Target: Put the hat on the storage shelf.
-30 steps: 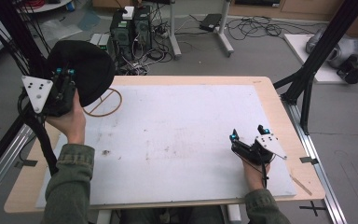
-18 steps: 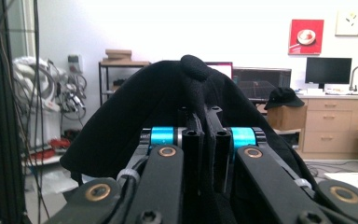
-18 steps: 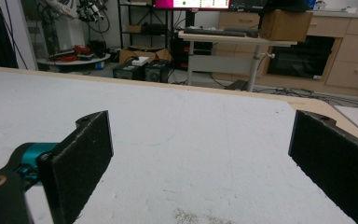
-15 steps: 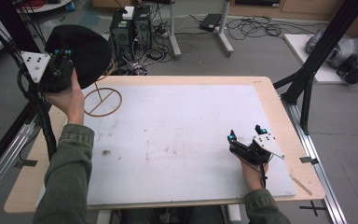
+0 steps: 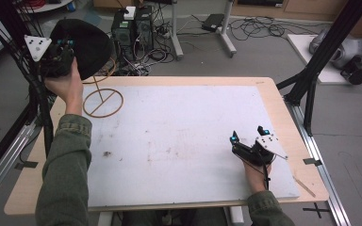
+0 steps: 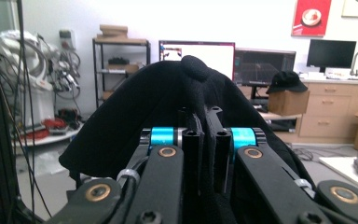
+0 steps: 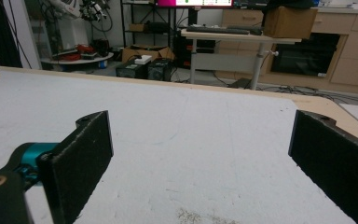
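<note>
A black cap (image 5: 88,43) hangs in the air beyond the table's far left corner, and my left gripper (image 5: 65,45) is shut on its fabric. In the left gripper view the cap (image 6: 130,116) drapes over the closed jaws of the left gripper (image 6: 204,140). Just right of that hand, a thin wooden stand with a ring base (image 5: 102,102) rests on the table's far left. My right gripper (image 5: 247,134) lies low on the white mat (image 5: 179,136) at the near right. It is open, and the right gripper view shows its pads (image 7: 81,158) wide apart over bare mat.
Black frame posts (image 5: 308,80) rise at the table's right edge, and more posts and cables (image 5: 35,99) stand along the left. The wooden table edge (image 5: 268,87) borders the mat. Computers and cables (image 5: 136,28) sit on the floor beyond.
My left hand has lifted the cap higher and farther back to the left, baring more of the stand and its ring base. The right gripper has stayed put, open.
</note>
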Tool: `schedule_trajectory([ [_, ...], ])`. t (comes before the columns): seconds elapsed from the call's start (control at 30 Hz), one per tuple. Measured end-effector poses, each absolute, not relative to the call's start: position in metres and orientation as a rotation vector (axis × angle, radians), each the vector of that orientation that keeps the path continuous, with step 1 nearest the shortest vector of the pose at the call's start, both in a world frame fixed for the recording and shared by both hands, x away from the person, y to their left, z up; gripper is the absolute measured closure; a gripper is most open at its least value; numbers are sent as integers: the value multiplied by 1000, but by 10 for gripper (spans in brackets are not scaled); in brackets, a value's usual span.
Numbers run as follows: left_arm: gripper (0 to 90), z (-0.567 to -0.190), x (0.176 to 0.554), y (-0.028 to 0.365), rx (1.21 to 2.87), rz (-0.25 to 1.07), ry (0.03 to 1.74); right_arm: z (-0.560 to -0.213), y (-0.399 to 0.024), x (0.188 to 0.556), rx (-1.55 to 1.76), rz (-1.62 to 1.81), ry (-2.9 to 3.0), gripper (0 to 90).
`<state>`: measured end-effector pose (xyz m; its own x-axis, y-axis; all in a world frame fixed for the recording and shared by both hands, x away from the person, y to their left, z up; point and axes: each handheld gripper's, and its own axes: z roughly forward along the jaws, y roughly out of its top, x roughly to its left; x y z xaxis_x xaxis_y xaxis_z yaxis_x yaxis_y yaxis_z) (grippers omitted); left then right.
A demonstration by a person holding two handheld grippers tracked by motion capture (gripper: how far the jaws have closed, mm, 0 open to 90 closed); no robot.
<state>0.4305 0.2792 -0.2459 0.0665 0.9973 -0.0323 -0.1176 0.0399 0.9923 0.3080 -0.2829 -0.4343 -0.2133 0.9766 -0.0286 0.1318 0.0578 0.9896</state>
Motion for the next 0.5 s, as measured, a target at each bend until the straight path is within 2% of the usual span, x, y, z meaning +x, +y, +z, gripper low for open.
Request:
schedule_trajectory([
  [0.5, 870, -257, 442, 281, 1226, 1142, 1160, -434, -283, 307, 1170, 1271, 1490, 55],
])
